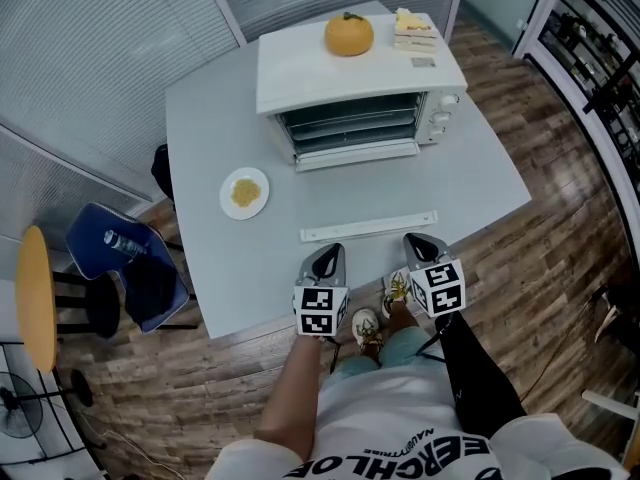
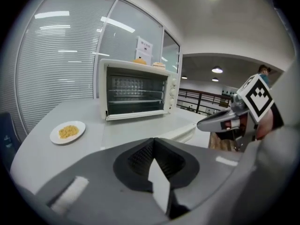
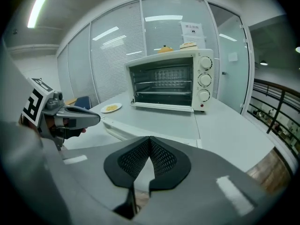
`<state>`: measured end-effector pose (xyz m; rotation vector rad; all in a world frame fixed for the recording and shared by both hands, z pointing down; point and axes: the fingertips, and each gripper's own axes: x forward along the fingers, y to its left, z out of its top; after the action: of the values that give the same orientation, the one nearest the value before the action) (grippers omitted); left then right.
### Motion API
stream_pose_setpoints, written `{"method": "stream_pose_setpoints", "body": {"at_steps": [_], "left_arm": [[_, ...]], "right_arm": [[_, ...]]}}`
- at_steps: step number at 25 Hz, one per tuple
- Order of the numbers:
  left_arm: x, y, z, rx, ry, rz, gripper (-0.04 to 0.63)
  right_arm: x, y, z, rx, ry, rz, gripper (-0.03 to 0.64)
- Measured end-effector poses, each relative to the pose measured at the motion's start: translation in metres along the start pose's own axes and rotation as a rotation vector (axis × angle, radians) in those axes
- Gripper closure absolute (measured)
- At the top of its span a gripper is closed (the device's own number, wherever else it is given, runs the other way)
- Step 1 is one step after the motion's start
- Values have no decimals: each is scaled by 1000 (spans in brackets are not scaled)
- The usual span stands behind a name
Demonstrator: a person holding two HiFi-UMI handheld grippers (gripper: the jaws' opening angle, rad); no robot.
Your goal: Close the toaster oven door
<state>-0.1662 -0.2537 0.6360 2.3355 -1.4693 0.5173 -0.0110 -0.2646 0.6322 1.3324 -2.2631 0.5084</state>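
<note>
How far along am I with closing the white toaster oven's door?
Nothing looks done: the white toaster oven has its door folded down. Nothing is in hand; the left gripper and right gripper are shut, empty, at the grey table's near edge. Reaching and lifting the door remains.

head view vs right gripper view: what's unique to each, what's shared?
Head view only: the person's patterned shoes and white printed T-shirt.
Right gripper view only: bright ceiling light strip, white paper notice on the glass wall.
Both: white toaster oven with its door open, round orange fruit on top, white plate of yellow food, left gripper.
</note>
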Motion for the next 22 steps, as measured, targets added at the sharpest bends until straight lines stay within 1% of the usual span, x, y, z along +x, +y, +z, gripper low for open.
{"method": "stream_pose_setpoints", "body": {"at_steps": [5,11,17,22], "left_arm": [[6,6,-18,-24,48,28,538],[16,13,-34,-38,106,30,538],[26,25,-34,-35,124,62,538],[28,25,-36,-31,116,53,538]], "right_arm": [[12,-14,-13,48,40,-32,615],[24,-22,-30,60,92,-40,614],[38,-34,-34,67,119,-48,614],[45,-39,-38,76,146,-64,614]]}}
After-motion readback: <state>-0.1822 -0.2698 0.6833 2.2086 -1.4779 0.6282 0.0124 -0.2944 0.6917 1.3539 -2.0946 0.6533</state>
